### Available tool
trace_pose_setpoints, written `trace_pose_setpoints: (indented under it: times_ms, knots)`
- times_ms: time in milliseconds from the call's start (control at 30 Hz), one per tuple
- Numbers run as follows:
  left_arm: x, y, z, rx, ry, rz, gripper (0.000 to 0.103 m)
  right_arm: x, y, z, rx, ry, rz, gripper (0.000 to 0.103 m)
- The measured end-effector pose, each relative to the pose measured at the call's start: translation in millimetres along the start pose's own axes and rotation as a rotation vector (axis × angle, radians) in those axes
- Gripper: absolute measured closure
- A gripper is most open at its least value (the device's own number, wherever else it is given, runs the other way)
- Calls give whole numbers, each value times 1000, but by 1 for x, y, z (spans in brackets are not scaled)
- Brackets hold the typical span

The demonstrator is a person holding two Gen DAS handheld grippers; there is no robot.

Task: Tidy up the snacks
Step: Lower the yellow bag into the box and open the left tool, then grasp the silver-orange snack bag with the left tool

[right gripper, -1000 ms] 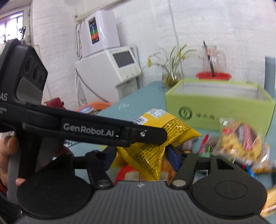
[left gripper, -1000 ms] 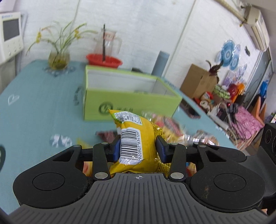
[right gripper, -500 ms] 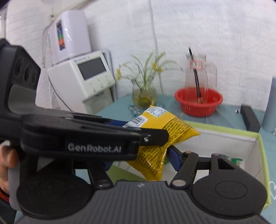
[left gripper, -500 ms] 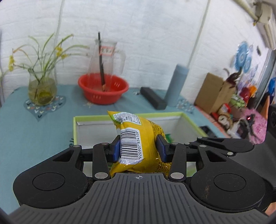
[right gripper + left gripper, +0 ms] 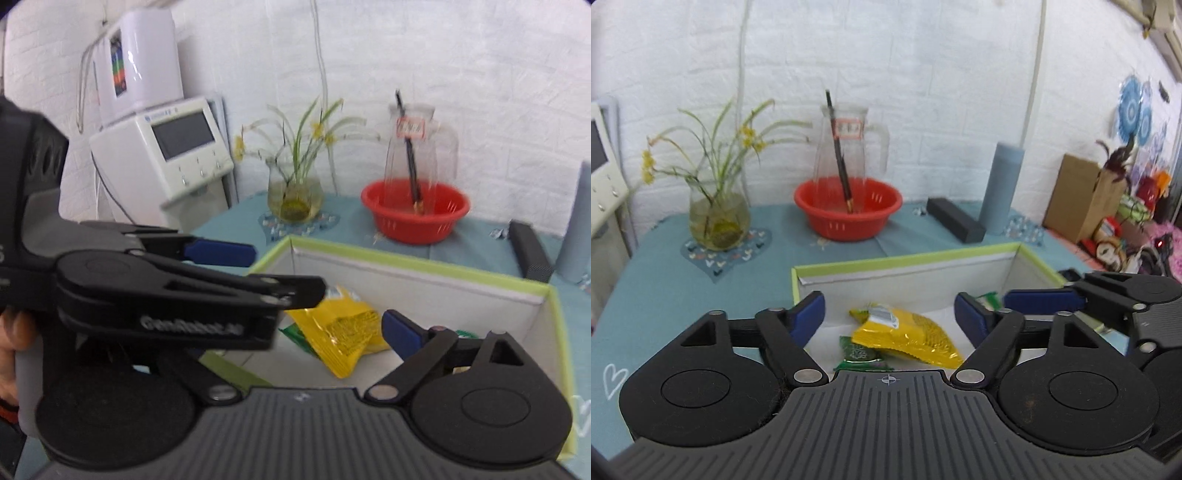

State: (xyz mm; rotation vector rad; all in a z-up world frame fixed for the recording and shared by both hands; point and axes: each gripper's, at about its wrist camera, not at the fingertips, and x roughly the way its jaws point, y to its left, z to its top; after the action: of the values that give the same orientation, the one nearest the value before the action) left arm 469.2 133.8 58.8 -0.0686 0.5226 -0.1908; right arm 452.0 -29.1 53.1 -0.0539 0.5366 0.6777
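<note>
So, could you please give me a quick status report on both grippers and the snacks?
Left gripper and right gripper just opened, nothing between jaws. Yellow foil snack packet lies inside green-rimmed cardboard box, partly over green wrapped snack. Nothing in the way.

A yellow snack packet (image 5: pixel 905 334) lies flat inside the green-rimmed box (image 5: pixel 905 264). It overlaps a green packet (image 5: pixel 858 354).

The left gripper (image 5: pixel 291 291) covers the near left corner of the green box (image 5: pixel 406 258) in the right wrist view, and one finger of the right gripper (image 5: pixel 325 325). The green packet (image 5: pixel 858 352) is partly under the yellow packet (image 5: pixel 905 334). A second green packet (image 5: pixel 988 299) peeks out behind a blue pad. The white machine (image 5: pixel 602 162) is cut off at the left edge. The red basket (image 5: pixel 415 210) looks blurry.
</note>
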Motion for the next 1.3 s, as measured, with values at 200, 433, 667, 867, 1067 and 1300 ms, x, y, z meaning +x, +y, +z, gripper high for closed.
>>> trace_pose_setpoints:
  times_ms: [200,433,667,867,1067,1300]
  knots:
    - [-90,-38,-31,1,-79,-84,13,-113,10,-59,81,-107,-19,0]
    - [-133,-100,-129,-63,29,-230,11,-201,31,-181,146,-45,-223,0]
    - [-106,-162,-162,-160,200,-412,12,-240,3,-228,201,2,-345,0]
    - [-61,-193,-124,-185,244,-402,11,-224,-46,-209,144,-32,-337,0]
    - [8,-220,-105,-175,366,-404,11,-171,-82,-189,128,65,-280,0]
    - [28,-222,-124,-143,444,-435,57,-157,-75,-197,157,121,-197,1]
